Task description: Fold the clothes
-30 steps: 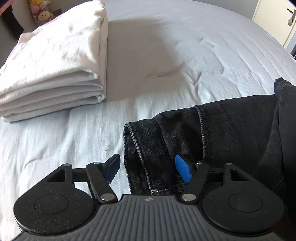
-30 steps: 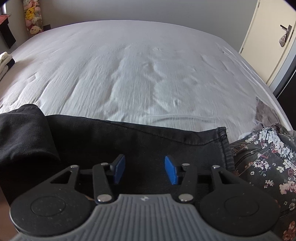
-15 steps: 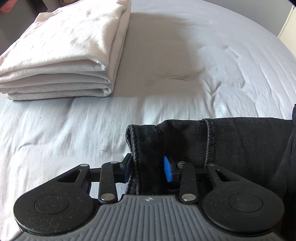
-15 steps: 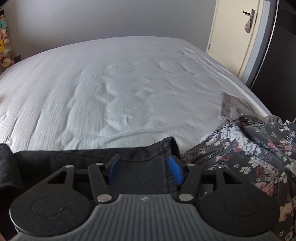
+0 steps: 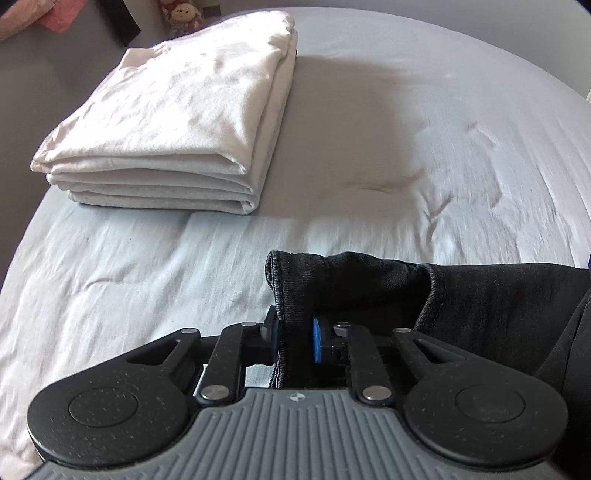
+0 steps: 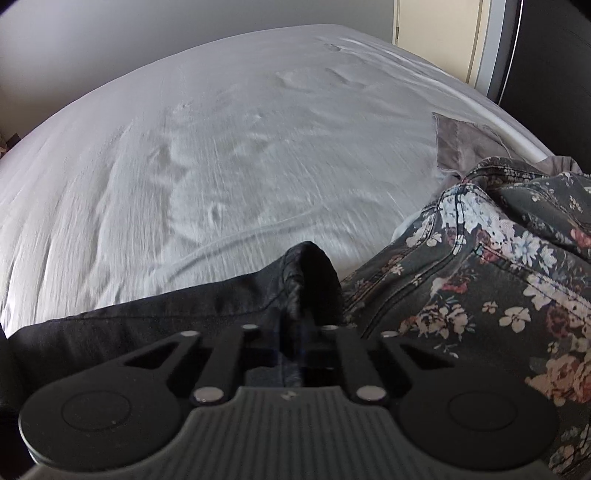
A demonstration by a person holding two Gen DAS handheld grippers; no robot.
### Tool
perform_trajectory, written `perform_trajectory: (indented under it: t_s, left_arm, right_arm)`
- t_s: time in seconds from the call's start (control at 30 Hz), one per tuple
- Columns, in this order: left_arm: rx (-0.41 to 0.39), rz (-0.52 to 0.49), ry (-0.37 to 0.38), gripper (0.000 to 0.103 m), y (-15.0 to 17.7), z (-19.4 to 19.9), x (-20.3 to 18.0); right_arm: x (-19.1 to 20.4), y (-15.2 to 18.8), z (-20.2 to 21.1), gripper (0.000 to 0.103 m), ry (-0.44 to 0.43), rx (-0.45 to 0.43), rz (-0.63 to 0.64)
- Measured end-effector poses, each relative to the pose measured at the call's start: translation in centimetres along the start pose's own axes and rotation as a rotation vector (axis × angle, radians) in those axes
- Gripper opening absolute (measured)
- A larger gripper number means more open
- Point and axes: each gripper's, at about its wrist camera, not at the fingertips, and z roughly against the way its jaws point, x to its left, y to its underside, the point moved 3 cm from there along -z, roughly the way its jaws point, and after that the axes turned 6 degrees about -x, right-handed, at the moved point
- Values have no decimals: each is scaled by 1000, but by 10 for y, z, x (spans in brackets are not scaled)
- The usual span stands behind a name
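Observation:
Black jeans (image 5: 480, 306) lie across the near edge of a bed with a pale sheet (image 5: 369, 129). My left gripper (image 5: 295, 338) is shut on the hem of the jeans' left end, which stands up between the blue pads. In the right wrist view my right gripper (image 6: 293, 345) is shut on the jeans' (image 6: 166, 314) right end, which bunches up in a peak above the fingers. The pads there are hidden by the cloth.
A folded stack of white cloth (image 5: 177, 122) lies at the far left of the bed. A dark floral garment (image 6: 498, 280) is piled right beside my right gripper. A door (image 6: 443, 33) and a dark wall stand at the far right.
Both grippers have closed from open onto the two ends of the black jeans. The right gripper moved to the right end of the jeans, next to the floral garment.

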Motion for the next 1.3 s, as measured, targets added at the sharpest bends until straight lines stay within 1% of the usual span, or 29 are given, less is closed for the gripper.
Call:
perform_trajectory:
  t_s: [0.03,0.13,0.23,0.37,0.47,0.53,0.6,0.63,0.67,0.7,0.77,0.83,0.87,0.93,1.0,1.07,1.2,1.3]
  left_arm:
    - [-17,10,-6,19,-1,6,3]
    - [-71,42,-26,18,-7,26,14]
    - [-133,72,-67,17,-20,49,36]
    - [-181,114,-142,17,-38,64,67]
    - [-203,126,-177,17,-51,64,82]
    - [-212,129,-195,17,-58,58,87]
    - [-218,136,-210,17,-63,50,91]
    - [-212,143,-228,17,-64,44,95]
    - [-203,151,-245,17,-65,38,100]
    - [-187,155,-251,17,-63,29,105]
    - [-164,128,-245,17,-58,12,106]
    - [-141,105,-240,17,-53,-5,106]
    - [-132,109,-243,17,-53,-11,106]
    - [-118,112,-251,18,-53,-24,108]
    - [-110,114,-255,19,-52,-32,109]
    - [-108,110,-259,20,-50,-35,109]
    - [-113,103,-260,20,-47,-33,107]
    - [-112,105,-267,20,-47,-32,106]
  right_arm:
    - [1,-4,6,6,-9,-18,-5]
    - [7,-16,23,5,-34,-78,-12]
    - [25,-38,35,5,-51,-153,6]
    - [59,-60,26,5,-64,-204,54]
    - [88,-72,7,5,-70,-222,84]
    - [107,-82,-4,5,-65,-261,104]
    - [123,-95,-13,5,-63,-307,96]
    - [129,-101,-15,0,-43,-341,90]
    - [133,-108,-16,0,16,-393,89]
    - [130,-114,-23,0,50,-402,79]
    - [119,-125,-44,0,45,-342,32]
    - [105,-126,-61,0,62,-309,-7]
    - [100,-123,-66,0,46,-296,-18]
    - [93,-113,-76,7,-21,-252,-42]
    - [87,-101,-85,14,-86,-207,-56]
    - [86,-84,-89,38,-127,-167,-46]
    - [80,-43,-95,41,-206,-101,-88]
    - [70,-22,-98,41,-254,-80,-166]
